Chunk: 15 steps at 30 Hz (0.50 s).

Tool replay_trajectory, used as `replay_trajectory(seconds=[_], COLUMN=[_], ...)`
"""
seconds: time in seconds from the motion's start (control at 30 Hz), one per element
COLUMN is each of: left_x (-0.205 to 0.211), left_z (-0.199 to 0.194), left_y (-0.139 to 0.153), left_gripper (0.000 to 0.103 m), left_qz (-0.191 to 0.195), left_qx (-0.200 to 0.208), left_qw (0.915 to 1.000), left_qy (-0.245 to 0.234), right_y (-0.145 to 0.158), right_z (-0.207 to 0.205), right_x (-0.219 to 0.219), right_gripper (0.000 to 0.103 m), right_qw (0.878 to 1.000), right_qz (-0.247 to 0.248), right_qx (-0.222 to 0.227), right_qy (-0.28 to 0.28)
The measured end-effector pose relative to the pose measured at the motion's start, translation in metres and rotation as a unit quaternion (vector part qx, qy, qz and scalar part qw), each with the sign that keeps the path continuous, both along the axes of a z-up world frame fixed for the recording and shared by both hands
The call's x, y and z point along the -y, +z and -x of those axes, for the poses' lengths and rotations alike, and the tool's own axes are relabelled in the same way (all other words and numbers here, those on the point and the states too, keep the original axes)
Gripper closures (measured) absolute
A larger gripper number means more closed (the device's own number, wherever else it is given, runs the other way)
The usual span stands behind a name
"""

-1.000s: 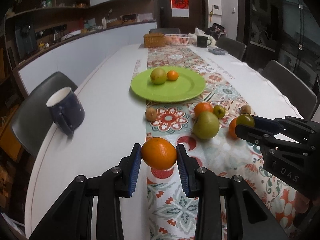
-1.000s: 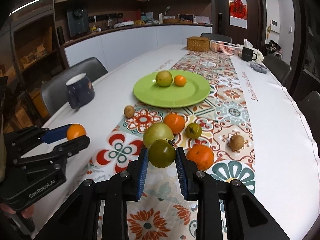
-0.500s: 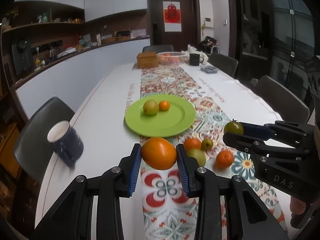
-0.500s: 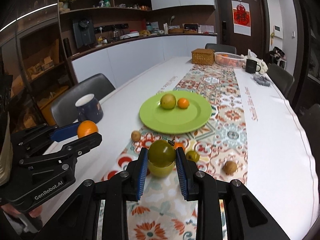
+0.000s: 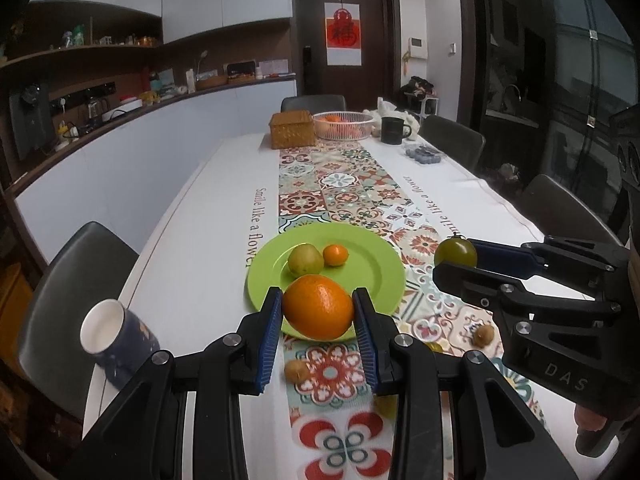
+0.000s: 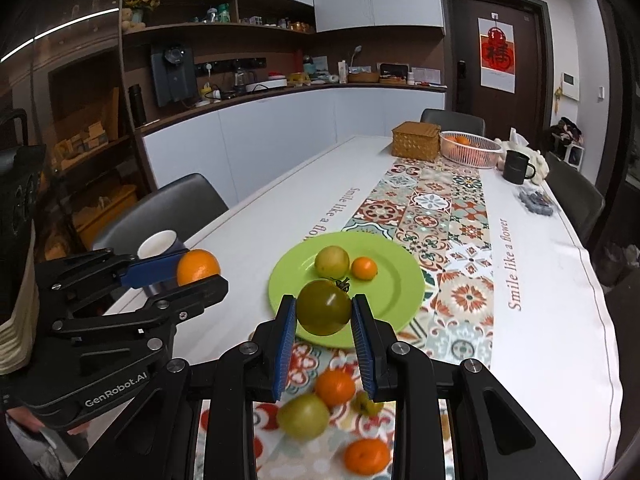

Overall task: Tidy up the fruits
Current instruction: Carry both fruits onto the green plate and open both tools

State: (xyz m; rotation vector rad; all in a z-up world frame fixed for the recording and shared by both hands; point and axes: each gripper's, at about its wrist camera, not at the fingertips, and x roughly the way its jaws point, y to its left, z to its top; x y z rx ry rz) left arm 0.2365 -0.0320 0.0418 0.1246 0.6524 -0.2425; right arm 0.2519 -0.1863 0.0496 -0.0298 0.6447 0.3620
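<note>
Orange [image 5: 318, 307] clamped between left gripper [image 5: 316, 336] fingers, green tomato [image 6: 324, 307] clamped between right gripper [image 6: 323, 346] fingers

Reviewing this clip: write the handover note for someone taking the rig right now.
Left gripper: shut on the orange, held in the air short of the plate.
Right gripper: shut on the green tomato, also raised near the plate.
Done: a pear and a small mandarin lie on the plate.
Left: set both held fruits down there, then fetch the loose fruit on the runner, among them another orange, pear and mandarin.
</note>
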Motion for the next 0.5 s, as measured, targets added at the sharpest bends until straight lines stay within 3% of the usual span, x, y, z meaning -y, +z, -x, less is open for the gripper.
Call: replay_trajectory(seconds=[0.23, 0.5], left_x=[0.002, 0.004], left_z=[-0.044, -0.088], left_y=[-0.015, -0.049], left_gripper=[0.068, 0.068], left_qz=[0.003, -0.002], left_qx=[-0.034, -0.085], left_qw=[0.9994, 0.9964], left_qy=[-0.003, -0.001], right_y=[-0.012, -0.050], right_z=[-0.046, -0.095], right_x=[0.000, 0.001], right_gripper=[0.074, 0.074], right_qw=[0.999, 0.995], right_qz=[-0.001, -0.007], right_qx=[-0.032, -0.102], right_qy=[-0.002, -0.003])
